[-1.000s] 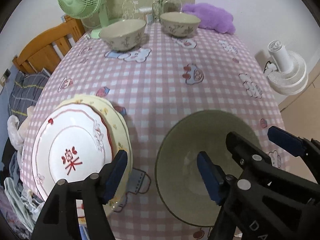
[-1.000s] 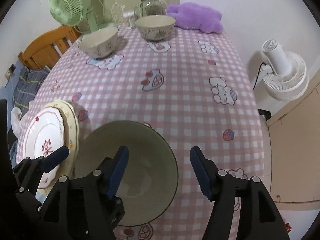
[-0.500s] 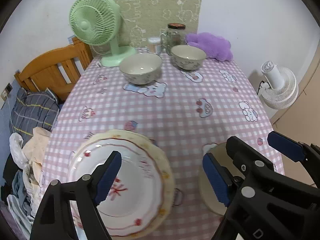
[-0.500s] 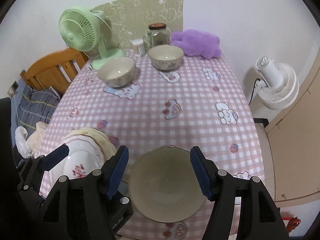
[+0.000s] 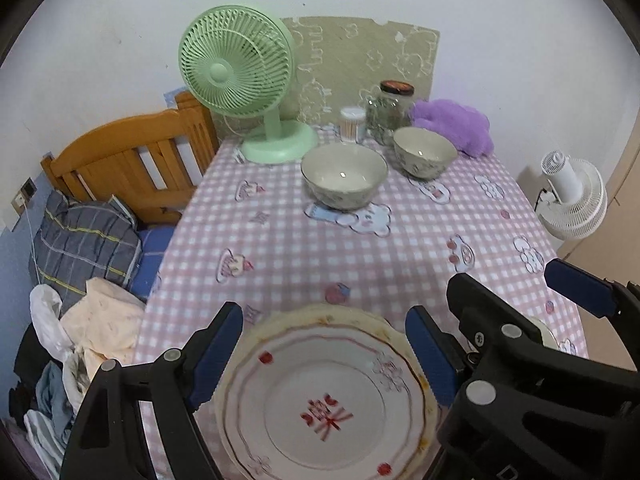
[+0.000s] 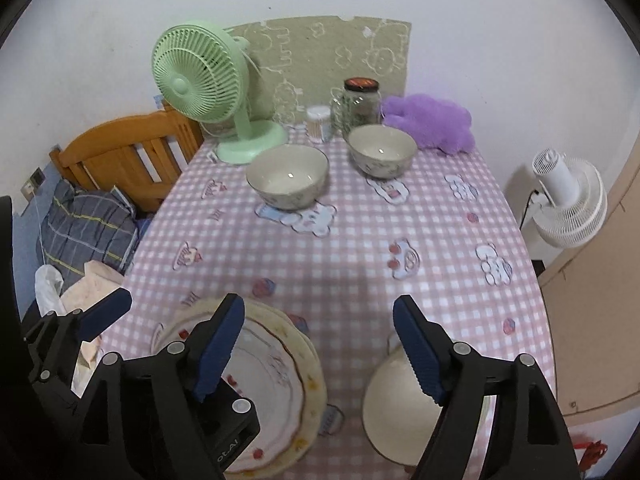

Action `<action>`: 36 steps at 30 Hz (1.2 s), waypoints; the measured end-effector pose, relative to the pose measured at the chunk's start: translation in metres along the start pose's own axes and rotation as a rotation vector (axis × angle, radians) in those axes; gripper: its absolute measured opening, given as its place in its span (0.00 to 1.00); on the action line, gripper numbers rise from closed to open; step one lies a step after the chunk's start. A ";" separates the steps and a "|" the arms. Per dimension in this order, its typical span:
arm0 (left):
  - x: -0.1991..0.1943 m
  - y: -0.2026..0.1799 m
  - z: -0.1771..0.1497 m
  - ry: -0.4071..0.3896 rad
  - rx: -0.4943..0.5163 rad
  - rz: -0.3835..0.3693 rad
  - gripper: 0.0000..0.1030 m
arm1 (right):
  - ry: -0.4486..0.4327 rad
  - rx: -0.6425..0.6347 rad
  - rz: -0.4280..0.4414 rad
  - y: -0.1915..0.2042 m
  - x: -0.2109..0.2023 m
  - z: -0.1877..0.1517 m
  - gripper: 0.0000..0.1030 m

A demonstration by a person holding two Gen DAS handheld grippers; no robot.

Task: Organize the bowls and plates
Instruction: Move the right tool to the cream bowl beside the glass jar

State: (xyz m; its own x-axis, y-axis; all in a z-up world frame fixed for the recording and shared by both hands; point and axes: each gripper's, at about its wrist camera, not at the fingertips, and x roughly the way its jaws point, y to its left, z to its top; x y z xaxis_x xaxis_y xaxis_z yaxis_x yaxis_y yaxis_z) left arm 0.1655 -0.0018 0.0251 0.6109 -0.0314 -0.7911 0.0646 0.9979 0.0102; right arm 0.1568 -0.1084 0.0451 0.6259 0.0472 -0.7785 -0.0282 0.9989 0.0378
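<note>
Cream ceramic bowl (image 6: 394, 404) now sits freed at table's near edge beside stacked red-trimmed white plate (image 5: 324, 404), both grippers, left (image 5: 324, 354) & right (image 6: 318, 346), lifted away w/ nothing between them, right's jaws opening, so probably the far floral bowls (image 5: 344, 176) come next.

A soft, matt pink-and-white checked cloth (image 5: 360, 248) with printed cartoon figures covers the surface. The white plate (image 5: 324, 404) with red marks looks like glazed ceramic, smooth and faintly shiny, and lies on a cream plate (image 5: 280, 320) of the same finish. The two patterned bowls, the nearer bowl (image 5: 343, 176) and the farther bowl (image 5: 424, 152), are glossy inside, each with a small highlight. The green fan (image 5: 236, 64) and the white fan (image 5: 576, 196) look like moulded plastic. The jar (image 5: 390, 114) is clear glass. The purple cushion (image 5: 456, 128) is fluffy plush. The bed frame (image 5: 132, 160) is varnished wood. Each gripper, left gripper (image 5: 324, 356) and right gripper (image 6: 318, 352), is matt black plastic with ribbed blue pads.
</note>
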 end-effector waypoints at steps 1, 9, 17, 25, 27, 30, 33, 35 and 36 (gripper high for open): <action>0.001 0.002 0.004 -0.006 -0.001 0.001 0.83 | -0.007 -0.003 -0.002 0.003 0.001 0.005 0.79; 0.016 0.009 0.040 -0.047 0.000 -0.003 0.83 | -0.056 0.014 0.024 0.007 0.014 0.040 0.80; 0.050 0.002 0.078 -0.036 -0.007 0.006 0.84 | -0.041 -0.002 0.009 0.000 0.047 0.080 0.80; 0.097 -0.007 0.127 -0.034 -0.040 0.052 0.83 | -0.042 -0.008 0.047 -0.020 0.099 0.133 0.80; 0.113 -0.007 0.138 -0.028 -0.043 0.074 0.83 | -0.041 -0.012 0.056 -0.022 0.113 0.143 0.80; 0.130 -0.006 0.147 -0.019 -0.052 0.108 0.83 | -0.032 -0.014 0.069 -0.023 0.137 0.158 0.80; 0.154 -0.003 0.154 -0.003 -0.063 0.130 0.83 | -0.016 -0.016 0.072 -0.022 0.164 0.169 0.80; 0.173 0.001 0.157 0.015 -0.069 0.132 0.82 | -0.003 -0.012 0.070 -0.021 0.181 0.173 0.80; 0.182 0.003 0.157 0.022 -0.071 0.131 0.80 | 0.004 -0.011 0.070 -0.021 0.190 0.174 0.80</action>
State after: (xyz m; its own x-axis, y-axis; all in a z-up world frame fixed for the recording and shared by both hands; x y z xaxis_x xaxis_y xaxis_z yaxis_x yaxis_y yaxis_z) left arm 0.4011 -0.0137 -0.0228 0.5928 0.1003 -0.7991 -0.0717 0.9948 0.0717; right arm 0.4115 -0.1207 0.0055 0.6190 0.1173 -0.7766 -0.0810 0.9930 0.0855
